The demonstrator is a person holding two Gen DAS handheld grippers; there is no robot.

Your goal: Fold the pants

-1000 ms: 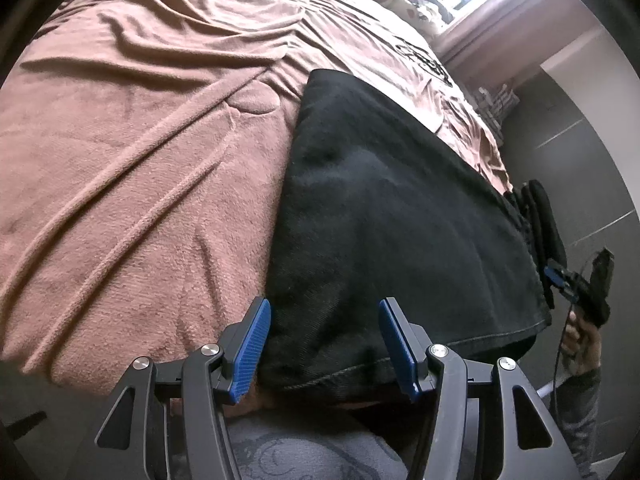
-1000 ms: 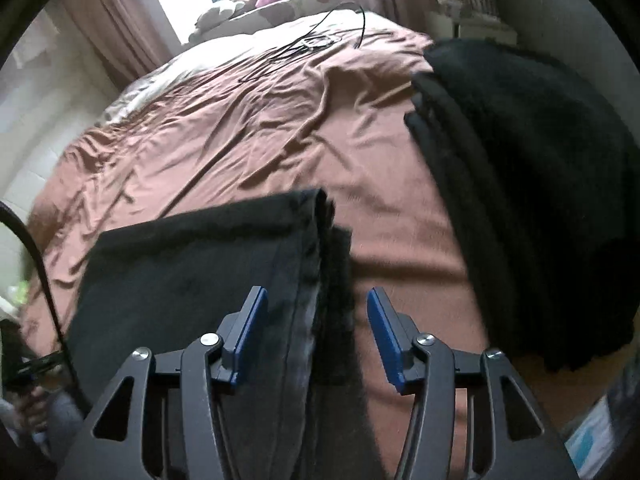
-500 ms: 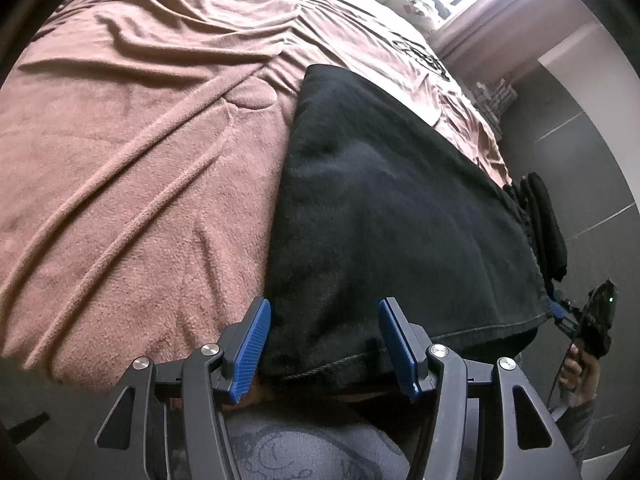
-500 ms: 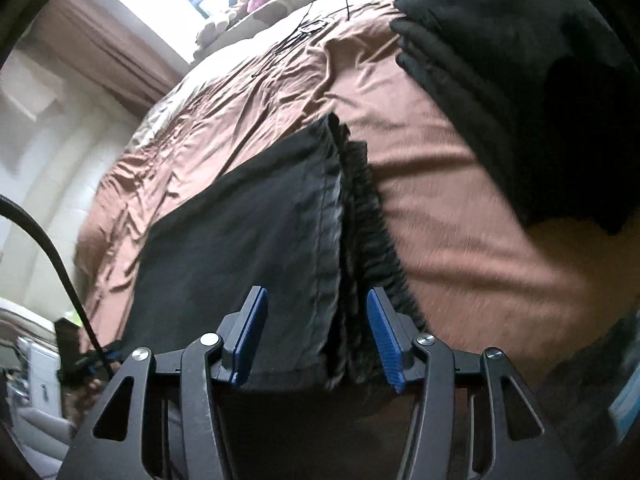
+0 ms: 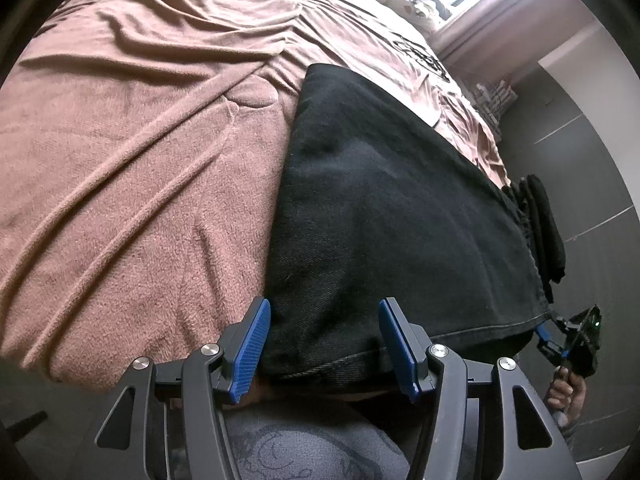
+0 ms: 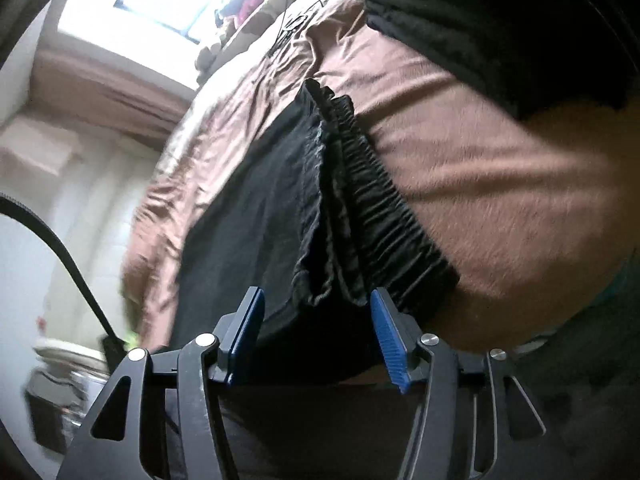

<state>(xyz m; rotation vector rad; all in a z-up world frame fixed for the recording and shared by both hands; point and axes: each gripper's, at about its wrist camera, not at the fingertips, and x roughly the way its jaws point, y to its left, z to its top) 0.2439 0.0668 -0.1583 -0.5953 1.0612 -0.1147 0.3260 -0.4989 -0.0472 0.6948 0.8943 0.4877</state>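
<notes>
Black pants (image 5: 392, 208) lie half-folded on the bed (image 5: 132, 152), hem at 6 o'clock between open left fingers (image 5: 256, 340), while the right gripper (image 6: 316, 336) has dropped and rolled toward the waistband (image 6: 376, 208), fingers opening, nothing gripped, ready for the next fold.

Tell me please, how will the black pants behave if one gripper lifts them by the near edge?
The black pants look like soft layered cloth, so they will probably droop and unfold. The gathered waistband may stretch. The fuzzy brown blanket likely drags on them.
</notes>
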